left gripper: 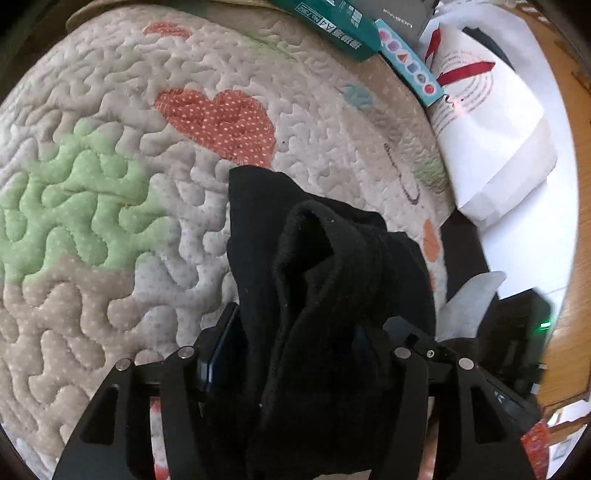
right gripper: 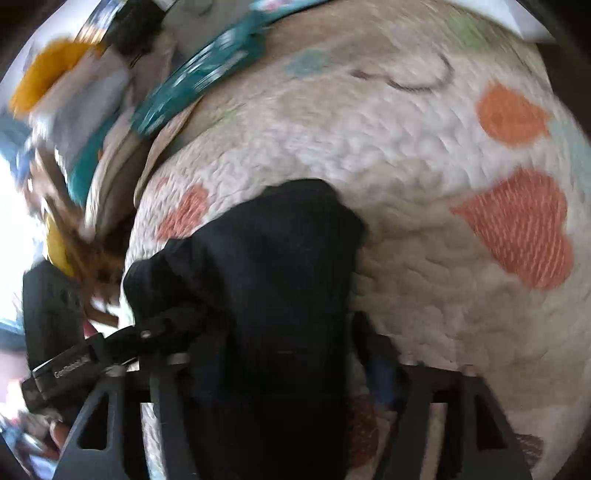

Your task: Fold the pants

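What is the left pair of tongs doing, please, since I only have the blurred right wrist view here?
Observer: The left tongs are shut on a bunched fold of the black pants, above the quilted cover.
Operator: Thank you. Is anything beside the quilt on that side?
Observer: Yes, a white paper bag with a red ribbon lies at the quilt's edge, apart from the pants.
Operator: And what is the teal thing along the far edge?
Observer: In the left view it reads sharply as a green box marked A4, with a light blue box next to it.
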`<state>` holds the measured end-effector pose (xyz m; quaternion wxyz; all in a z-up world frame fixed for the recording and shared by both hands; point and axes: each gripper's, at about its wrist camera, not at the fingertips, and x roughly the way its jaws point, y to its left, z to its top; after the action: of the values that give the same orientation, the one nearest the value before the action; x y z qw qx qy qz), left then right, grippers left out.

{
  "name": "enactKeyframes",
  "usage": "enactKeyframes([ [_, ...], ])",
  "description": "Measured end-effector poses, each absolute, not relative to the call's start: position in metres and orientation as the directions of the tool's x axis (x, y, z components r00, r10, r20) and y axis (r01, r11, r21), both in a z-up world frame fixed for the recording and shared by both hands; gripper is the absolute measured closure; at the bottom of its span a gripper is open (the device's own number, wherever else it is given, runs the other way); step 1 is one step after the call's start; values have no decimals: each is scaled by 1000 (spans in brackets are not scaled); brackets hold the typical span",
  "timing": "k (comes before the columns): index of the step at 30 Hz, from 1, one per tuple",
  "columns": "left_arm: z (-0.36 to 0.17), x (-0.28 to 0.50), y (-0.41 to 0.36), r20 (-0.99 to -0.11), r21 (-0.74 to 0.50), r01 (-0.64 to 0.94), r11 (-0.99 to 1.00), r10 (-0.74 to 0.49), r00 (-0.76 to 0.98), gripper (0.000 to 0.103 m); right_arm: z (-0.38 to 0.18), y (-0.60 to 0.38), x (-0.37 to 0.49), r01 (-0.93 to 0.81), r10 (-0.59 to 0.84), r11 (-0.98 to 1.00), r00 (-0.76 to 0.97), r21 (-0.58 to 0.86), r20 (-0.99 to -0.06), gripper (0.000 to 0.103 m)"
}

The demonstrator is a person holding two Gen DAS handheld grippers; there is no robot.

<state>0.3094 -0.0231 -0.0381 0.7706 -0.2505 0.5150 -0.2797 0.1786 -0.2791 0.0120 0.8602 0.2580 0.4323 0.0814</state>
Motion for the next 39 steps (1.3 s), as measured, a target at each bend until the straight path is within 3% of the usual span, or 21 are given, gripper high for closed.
enactKeyframes([
  [5,-47,311,-7,-580,-759,137,637,-756,304,46,11,-286,172,87,369,844,622,529,-691,24],
  [8,-42,305,3,-608,-740,87,667,-719,337,48,21,-283,163,97,295,886,638,454,-711,23],
  [14,8,279,-26,-766,-345,173,923,-383,515,46,48,-273,142,112,146,952,650,285,-746,23],
  [17,16,279,-38,-786,-255,165,953,-303,538,45,60,-268,127,84,125,968,651,235,-749,22],
  [22,18,287,-23,-751,-387,106,916,-380,540,43,51,-251,110,30,162,973,619,229,-769,22],
  [24,2,301,-15,-785,-424,42,905,-390,482,33,38,-249,111,31,166,973,600,230,-783,22],
  [27,-15,314,-7,-781,-504,-25,863,-443,440,29,24,-255,120,60,201,956,576,287,-792,21],
  [31,-16,317,-12,-786,-491,-13,871,-437,438,27,17,-266,121,86,244,933,565,351,-788,19],
  [36,-15,312,7,-760,-581,-82,810,-504,410,26,31,-274,101,143,150,944,617,298,-773,18],
  [39,-4,294,30,-765,-571,-131,810,-468,442,26,45,-281,78,175,106,943,647,283,-755,18],
])
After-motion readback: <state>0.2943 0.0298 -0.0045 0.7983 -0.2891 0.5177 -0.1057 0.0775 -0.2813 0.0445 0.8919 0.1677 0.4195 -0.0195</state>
